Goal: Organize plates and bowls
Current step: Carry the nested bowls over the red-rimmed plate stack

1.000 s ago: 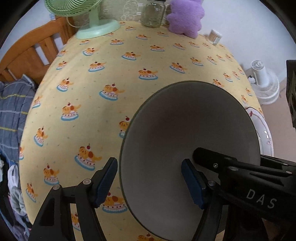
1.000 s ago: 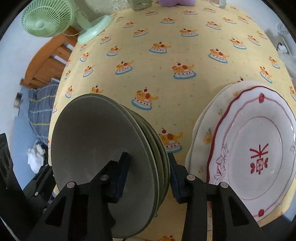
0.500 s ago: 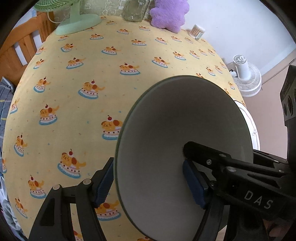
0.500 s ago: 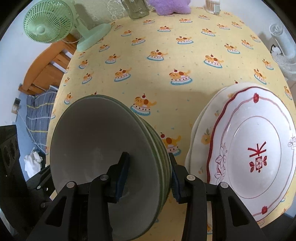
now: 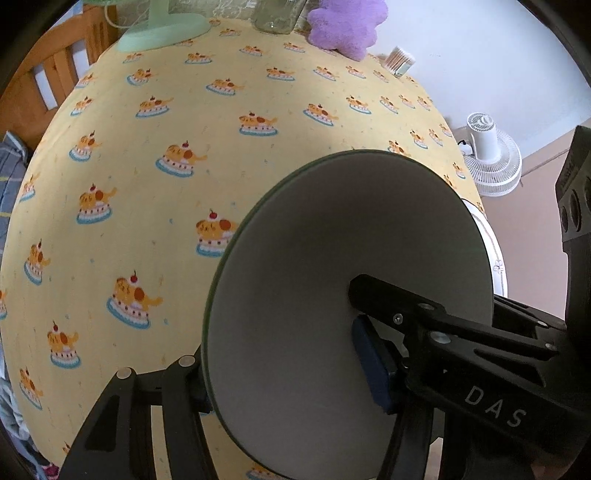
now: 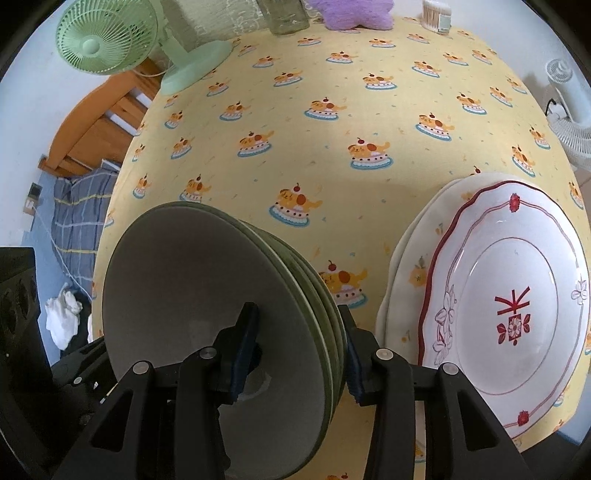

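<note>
A stack of several green bowls (image 6: 192, 280) with pale insides stands tilted on the yellow tablecloth (image 6: 332, 122). My right gripper (image 6: 295, 332) is shut on the stack's wall, one pad inside the top bowl and one outside; its jaws are starting to open. In the left wrist view the same bowls (image 5: 351, 240) fill the frame. My left gripper (image 5: 284, 365) straddles the rim: the right pad (image 5: 373, 362) is inside and the left finger is hidden behind the rim. Its jaws are closing and I see no firm press. A red-trimmed plate (image 6: 509, 295) lies on a cream plate (image 6: 410, 266) to the right.
At the table's far edge stand a green desk fan (image 6: 99, 37), a glass jar (image 6: 288, 14), a purple plush (image 5: 343, 26) and a swab box (image 5: 399, 61). A white floor fan (image 5: 491, 162) is off to the right, and wooden furniture (image 5: 48, 74) to the left.
My left gripper's jaws have narrowed, and its left finger has slid in behind the bowl rim. The left view has tilted. The right gripper keeps its hold on the stack.
</note>
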`<state>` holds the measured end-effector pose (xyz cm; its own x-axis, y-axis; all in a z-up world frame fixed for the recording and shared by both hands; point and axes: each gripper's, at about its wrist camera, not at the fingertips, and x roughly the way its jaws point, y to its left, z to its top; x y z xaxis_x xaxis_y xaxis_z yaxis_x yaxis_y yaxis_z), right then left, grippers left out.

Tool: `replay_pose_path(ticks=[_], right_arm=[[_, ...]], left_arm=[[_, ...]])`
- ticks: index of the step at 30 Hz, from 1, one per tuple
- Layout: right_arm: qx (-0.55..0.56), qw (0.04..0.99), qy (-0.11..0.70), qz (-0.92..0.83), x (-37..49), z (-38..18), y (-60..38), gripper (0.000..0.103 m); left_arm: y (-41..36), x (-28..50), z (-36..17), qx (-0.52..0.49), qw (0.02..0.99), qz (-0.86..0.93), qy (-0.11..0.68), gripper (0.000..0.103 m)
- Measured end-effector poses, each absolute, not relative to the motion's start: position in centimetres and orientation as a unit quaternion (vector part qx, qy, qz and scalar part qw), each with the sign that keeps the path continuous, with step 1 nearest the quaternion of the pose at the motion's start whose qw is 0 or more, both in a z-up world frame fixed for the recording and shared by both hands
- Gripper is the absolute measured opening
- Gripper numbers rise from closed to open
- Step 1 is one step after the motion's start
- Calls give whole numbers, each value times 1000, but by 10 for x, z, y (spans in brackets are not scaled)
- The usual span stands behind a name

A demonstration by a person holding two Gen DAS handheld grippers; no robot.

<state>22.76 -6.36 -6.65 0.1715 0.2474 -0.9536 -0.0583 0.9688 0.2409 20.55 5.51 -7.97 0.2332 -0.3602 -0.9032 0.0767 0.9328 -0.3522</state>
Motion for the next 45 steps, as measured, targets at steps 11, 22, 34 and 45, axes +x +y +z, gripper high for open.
replay_pose_path(ticks=[11, 22, 34, 45], right_arm=[[89, 761, 637, 84, 208, -52, -61, 46], [113, 780, 614, 45, 180, -17, -60, 46], [114, 791, 596, 79, 181, -5, -87, 47], [93, 796, 588, 107, 190, 16, -140, 46]], left_arm=[[57, 191, -63, -97, 779, -161, 599, 61], [54, 180, -37, -60, 785, -201, 583, 61], [28, 179, -23, -56, 807, -168, 564, 61], [-23, 181, -7, -78, 821, -143, 547, 60]])
